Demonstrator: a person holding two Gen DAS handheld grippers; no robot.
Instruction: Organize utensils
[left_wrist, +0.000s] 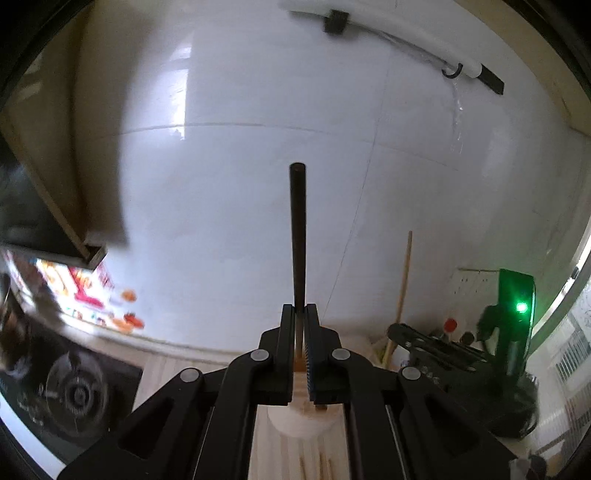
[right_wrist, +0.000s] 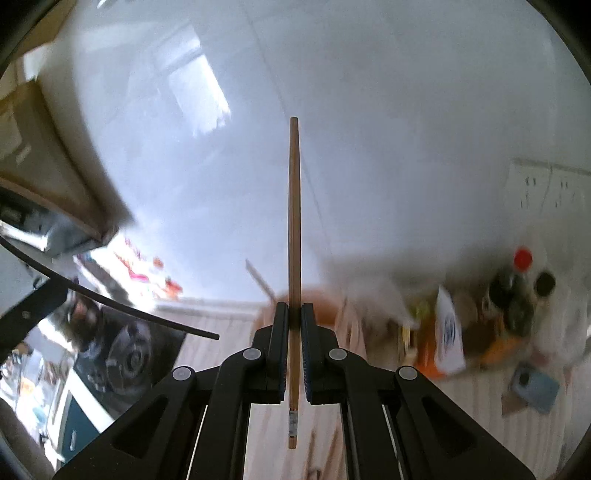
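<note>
My left gripper (left_wrist: 299, 314) is shut on a dark chopstick (left_wrist: 297, 236) that stands upright against the white wall. Below it sits a pale round holder (left_wrist: 301, 421) on the wooden counter, with more chopsticks (left_wrist: 325, 469) lying in front. My right gripper (right_wrist: 294, 314) is shut on a light wooden chopstick (right_wrist: 294, 221), upright, its labelled lower end hanging below the jaws. In the left wrist view the right gripper (left_wrist: 436, 343) shows at the right with its chopstick (left_wrist: 404, 277). The dark chopstick (right_wrist: 110, 299) shows at the left of the right wrist view.
A gas stove burner (left_wrist: 79, 391) lies at the left, under a range hood (left_wrist: 48, 206). Bottles and packets (right_wrist: 517, 295) crowd the right of the counter. Wall sockets (right_wrist: 550, 188) sit on the white tiled wall. A rail with a hook (left_wrist: 452, 70) runs high up.
</note>
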